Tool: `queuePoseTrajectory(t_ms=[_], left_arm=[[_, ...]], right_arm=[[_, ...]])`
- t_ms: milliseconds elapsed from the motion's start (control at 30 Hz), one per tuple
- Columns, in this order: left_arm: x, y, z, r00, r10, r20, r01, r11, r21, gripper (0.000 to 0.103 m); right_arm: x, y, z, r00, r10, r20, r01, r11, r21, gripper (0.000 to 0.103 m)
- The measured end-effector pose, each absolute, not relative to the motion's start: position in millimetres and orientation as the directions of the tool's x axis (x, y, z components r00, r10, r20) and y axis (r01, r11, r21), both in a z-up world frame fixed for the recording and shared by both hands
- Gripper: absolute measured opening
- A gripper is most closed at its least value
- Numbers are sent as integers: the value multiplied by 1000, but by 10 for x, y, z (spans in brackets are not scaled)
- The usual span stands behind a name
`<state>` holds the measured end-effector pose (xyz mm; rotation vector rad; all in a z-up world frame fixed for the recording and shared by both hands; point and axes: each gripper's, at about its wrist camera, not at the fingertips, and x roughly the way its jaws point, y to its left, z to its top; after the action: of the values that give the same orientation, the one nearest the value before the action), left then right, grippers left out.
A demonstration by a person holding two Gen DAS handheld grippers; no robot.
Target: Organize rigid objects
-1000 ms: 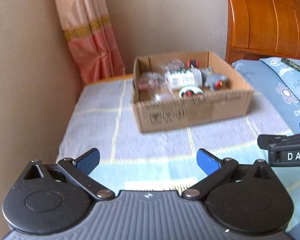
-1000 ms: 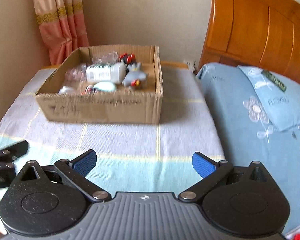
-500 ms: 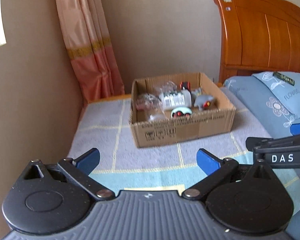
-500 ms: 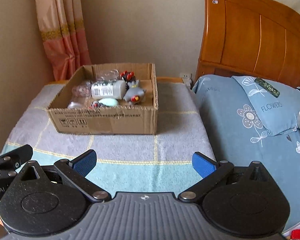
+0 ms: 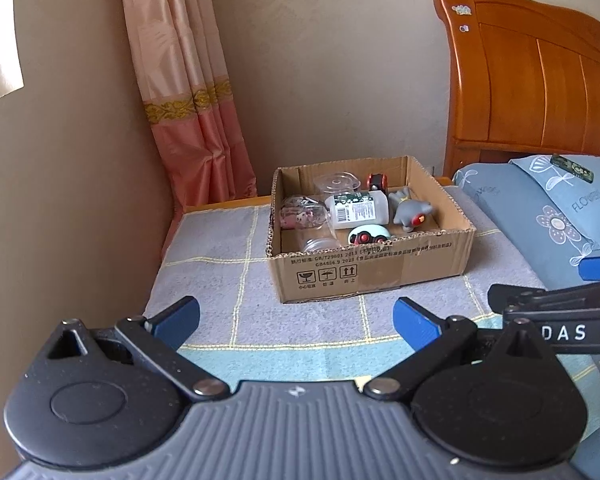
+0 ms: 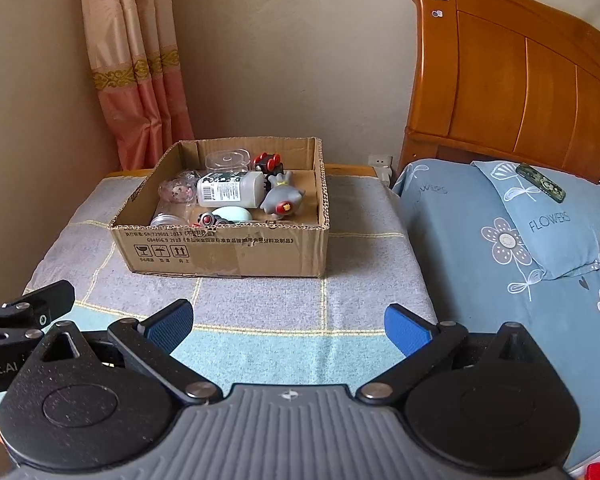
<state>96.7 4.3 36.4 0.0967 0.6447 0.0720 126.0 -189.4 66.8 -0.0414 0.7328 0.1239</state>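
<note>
An open cardboard box point(image 5: 368, 272) point(image 6: 228, 254) stands on a grey checked cloth. It holds a white bottle point(image 5: 358, 209) point(image 6: 230, 190) lying flat, a grey toy figure point(image 5: 410, 211) point(image 6: 282, 200), a red toy car point(image 5: 377, 180) point(image 6: 267, 162), clear plastic containers point(image 5: 336, 182) point(image 6: 226, 160) and a pale green round item point(image 5: 369, 234) point(image 6: 230, 214). My left gripper point(image 5: 296, 318) is open and empty, well short of the box. My right gripper point(image 6: 288, 320) is open and empty, also short of the box.
A bed with blue floral bedding point(image 6: 520, 240) and a wooden headboard point(image 6: 512, 80) lies to the right. A pink curtain point(image 5: 188, 100) hangs at the back left by the wall. The right gripper's body point(image 5: 560, 320) shows at the left wrist view's right edge.
Both grippers have pulled back and risen from the box, which now looks smaller and farther. Both stayed open and empty.
</note>
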Motion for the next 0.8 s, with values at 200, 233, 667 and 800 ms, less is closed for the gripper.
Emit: queuePoseTrajectory(t_ms=[200, 233, 667, 800], left_arm=[[947, 33, 373, 800, 93, -593, -35, 993, 109, 102], [947, 33, 374, 799, 92, -594, -34, 994, 108, 102], [926, 40, 404, 808, 96, -581, -42, 994, 105, 102], [914, 32, 405, 811, 98, -576, -43, 993, 109, 102]], right_arm=[[1245, -1905, 685, 740, 98, -666, -123, 992, 9, 103], [1241, -1908, 688, 741, 98, -665, -123, 992, 8, 103], [1218, -1882, 731, 751, 97, -653, -125, 992, 5, 103], [1206, -1884, 741, 754, 94, -650, -123, 992, 2, 103]])
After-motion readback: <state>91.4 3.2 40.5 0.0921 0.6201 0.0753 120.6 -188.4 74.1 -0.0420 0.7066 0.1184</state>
